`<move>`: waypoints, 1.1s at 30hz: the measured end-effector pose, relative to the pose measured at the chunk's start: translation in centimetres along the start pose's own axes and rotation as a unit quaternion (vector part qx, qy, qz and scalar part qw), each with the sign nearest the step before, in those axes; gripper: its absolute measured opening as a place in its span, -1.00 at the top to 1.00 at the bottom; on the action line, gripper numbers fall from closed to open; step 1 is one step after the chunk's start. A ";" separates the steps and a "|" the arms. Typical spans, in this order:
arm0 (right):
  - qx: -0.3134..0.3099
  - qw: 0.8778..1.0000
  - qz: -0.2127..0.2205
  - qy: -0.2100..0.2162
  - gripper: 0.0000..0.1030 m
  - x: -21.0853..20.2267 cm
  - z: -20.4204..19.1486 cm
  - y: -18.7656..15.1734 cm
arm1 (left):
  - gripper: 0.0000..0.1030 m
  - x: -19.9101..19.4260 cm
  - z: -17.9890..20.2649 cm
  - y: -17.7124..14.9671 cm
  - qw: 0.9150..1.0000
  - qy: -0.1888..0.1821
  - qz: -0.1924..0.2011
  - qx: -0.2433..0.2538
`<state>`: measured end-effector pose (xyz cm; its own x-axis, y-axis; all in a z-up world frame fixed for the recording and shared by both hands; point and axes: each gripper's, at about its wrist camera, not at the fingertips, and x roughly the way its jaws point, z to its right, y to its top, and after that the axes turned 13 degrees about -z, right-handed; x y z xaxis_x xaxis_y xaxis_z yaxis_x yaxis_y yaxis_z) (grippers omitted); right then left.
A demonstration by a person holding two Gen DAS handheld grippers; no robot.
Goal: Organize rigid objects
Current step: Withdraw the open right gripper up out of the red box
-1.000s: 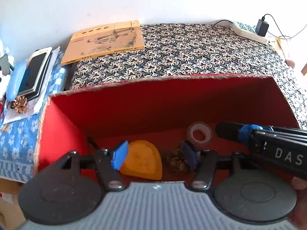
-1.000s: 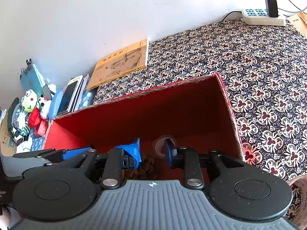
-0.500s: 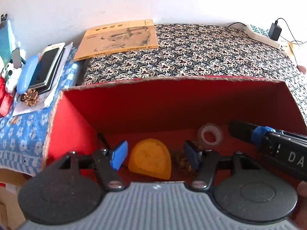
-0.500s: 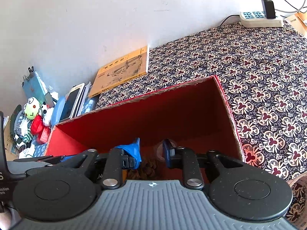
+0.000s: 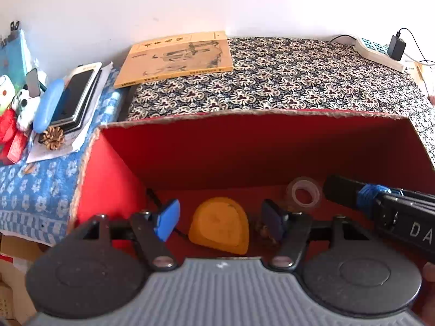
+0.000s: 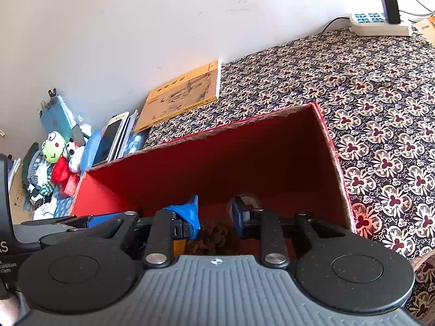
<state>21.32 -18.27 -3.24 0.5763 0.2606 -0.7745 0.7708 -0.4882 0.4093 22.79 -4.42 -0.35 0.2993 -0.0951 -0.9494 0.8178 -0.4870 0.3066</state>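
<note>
From your left wrist camera, your left gripper [image 5: 220, 220] hangs over the open red box [image 5: 244, 146], its blue-padded fingers [image 5: 167, 218] wide apart and empty. Below them on the box floor lie an orange rounded piece [image 5: 220, 225], a pinecone [image 5: 265, 231] and a clear tape roll [image 5: 303, 194]. A second pinecone [image 5: 53, 137] rests outside on papers at left.

From your right wrist camera, your right gripper [image 6: 214, 214] also sits above the box [image 6: 334, 163], fingers [image 6: 190, 212] apart with nothing held; the pinecone [image 6: 212, 237] lies beneath the gap.
</note>
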 end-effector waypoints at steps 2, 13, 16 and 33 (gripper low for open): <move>-0.003 1.000 -0.007 0.006 0.83 0.1 0.0 0.0 | -0.31 -0.1 0.0 -0.1 1.000 0.004 0.002 -0.004; -0.015 0.999 -0.023 0.016 0.79 0.4 0.0 0.0 | -0.31 -0.3 -0.2 -0.3 0.999 0.042 0.010 -0.033; -0.015 0.999 -0.031 0.013 0.80 0.6 0.0 0.3 | -0.32 -0.4 -0.4 -0.3 0.998 0.053 0.015 -0.043; -0.037 0.998 -0.017 0.041 0.78 -3.5 -0.1 -1.5 | -0.54 -7.6 -2.2 -5.2 0.989 0.090 0.052 -0.105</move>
<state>18.19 -18.34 -1.11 0.5666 0.3448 -0.7484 0.8072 -0.4150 0.4199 17.31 0.73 5.40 0.4540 0.0300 -0.8905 0.8566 -0.2896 0.4270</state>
